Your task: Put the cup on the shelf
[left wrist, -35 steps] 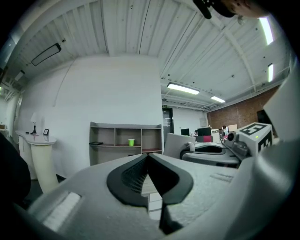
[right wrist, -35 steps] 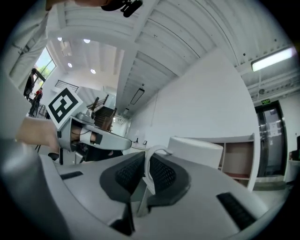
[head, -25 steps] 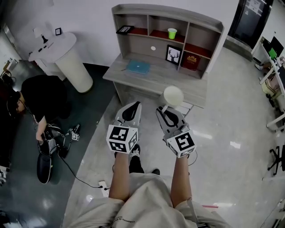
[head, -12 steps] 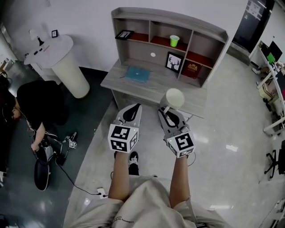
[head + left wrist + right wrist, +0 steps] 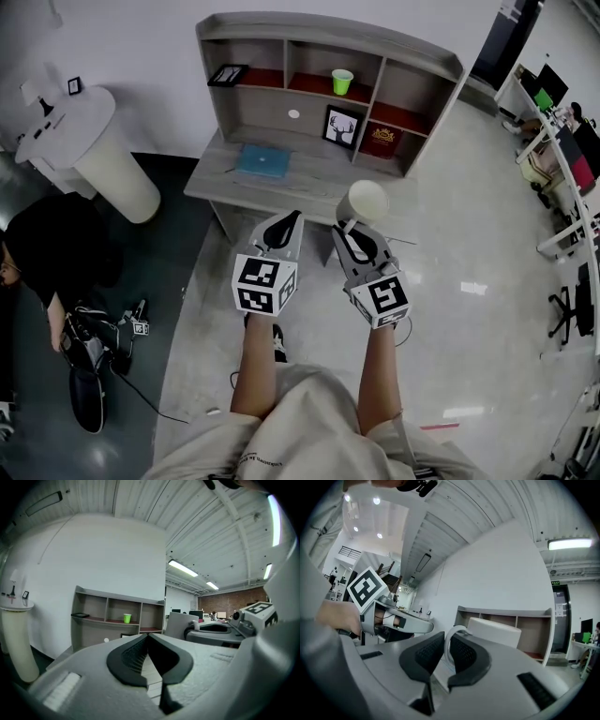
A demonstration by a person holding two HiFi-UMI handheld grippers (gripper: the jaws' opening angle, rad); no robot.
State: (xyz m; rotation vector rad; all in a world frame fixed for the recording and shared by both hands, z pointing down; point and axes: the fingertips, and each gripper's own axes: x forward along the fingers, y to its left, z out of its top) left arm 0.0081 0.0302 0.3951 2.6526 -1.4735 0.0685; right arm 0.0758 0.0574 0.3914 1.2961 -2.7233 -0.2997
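Short of the grey wooden shelf [image 5: 328, 31], the right claw [image 5: 349, 232] pinches the white cup [image 5: 363, 201] by its handle, left claw [image 5: 284, 223] closed and empty; placing remains

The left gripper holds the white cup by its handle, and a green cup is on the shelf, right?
No: the right gripper holds the white cup by its handle, as the right gripper view shows. The left gripper has its jaws together. A green cup is on the shelf.
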